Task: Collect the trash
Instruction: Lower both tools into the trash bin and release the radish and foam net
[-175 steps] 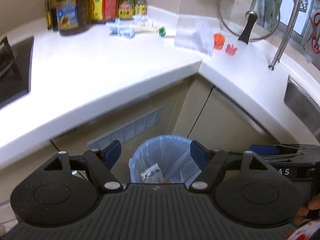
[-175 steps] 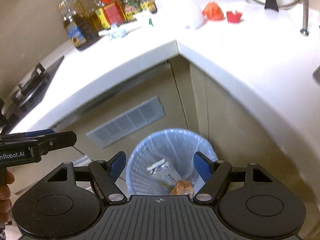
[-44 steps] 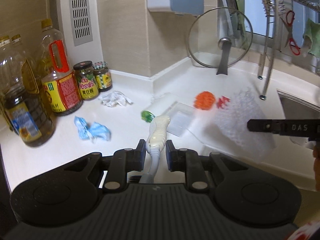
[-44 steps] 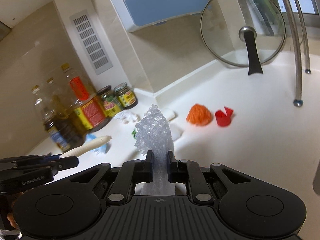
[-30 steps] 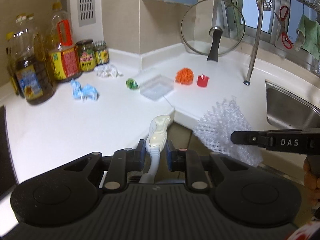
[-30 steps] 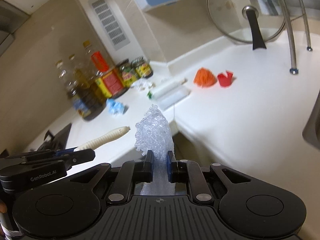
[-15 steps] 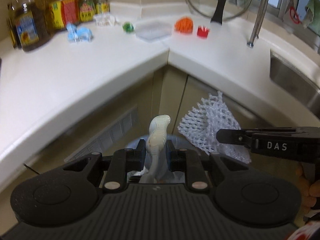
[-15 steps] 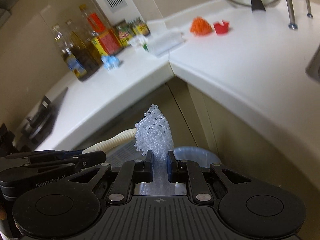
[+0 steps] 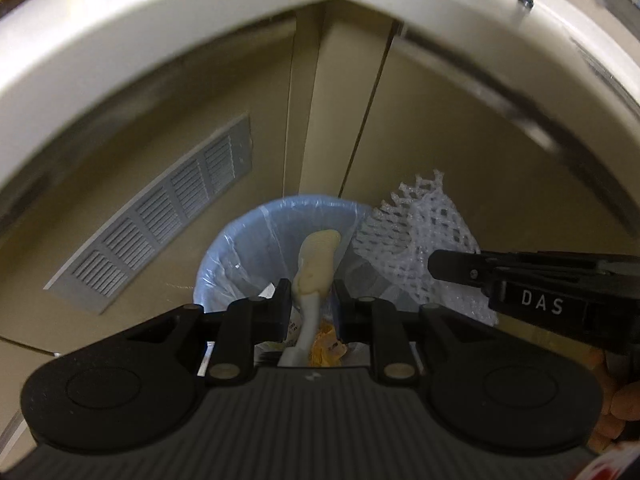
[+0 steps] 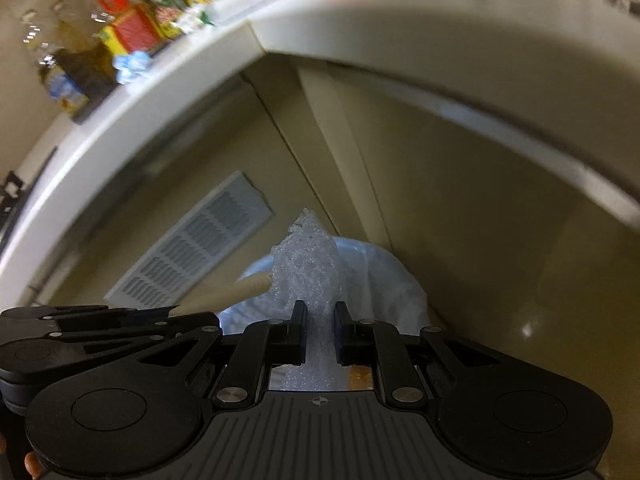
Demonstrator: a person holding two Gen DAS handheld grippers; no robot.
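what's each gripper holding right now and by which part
Left gripper: cream ribbed handle, pinched mid-length. Right gripper: white foam net, pinched near its lower end.

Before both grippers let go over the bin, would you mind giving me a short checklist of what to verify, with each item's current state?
1. Left gripper shut on the cream handle: ok.
2. Right gripper shut on the foam net: ok.
3. Cream handle lined up over the open trash bin: ok in the left wrist view.
4. Foam net over the bin: mostly ok in the right wrist view; from the left wrist view part of it appears to overhang the bin's right rim, so shifting inward may help.
5. Bin has room: ok, only a few scraps show at the bottom.
6. Height above the rim: cannot tell.
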